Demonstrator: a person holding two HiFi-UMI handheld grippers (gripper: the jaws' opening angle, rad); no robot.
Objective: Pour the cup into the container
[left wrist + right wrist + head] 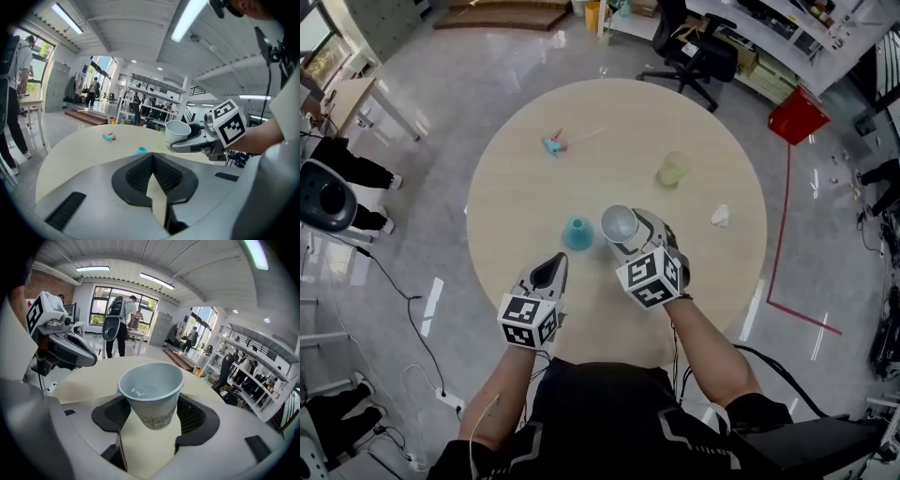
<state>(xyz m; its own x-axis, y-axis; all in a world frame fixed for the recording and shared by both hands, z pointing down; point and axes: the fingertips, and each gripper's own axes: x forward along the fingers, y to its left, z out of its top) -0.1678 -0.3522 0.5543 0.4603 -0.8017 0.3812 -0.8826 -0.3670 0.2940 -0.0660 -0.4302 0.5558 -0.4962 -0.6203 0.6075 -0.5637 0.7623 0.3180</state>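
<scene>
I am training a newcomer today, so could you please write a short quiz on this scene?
1. True or false: the paper cup stands on the table.
2. What is in the left tool? A cup, B nothing, C paper.
3. What colour is the container by the right tool?
Key: 1 false, the right tool holds it; 2 B; 3 teal.

Round wood table (609,122), glossy grey floor (441,112), black office chair (703,52).

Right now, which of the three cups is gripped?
The white paper cup, held by the right gripper; the teal cup and yellowish cup stand free on the table.
</scene>
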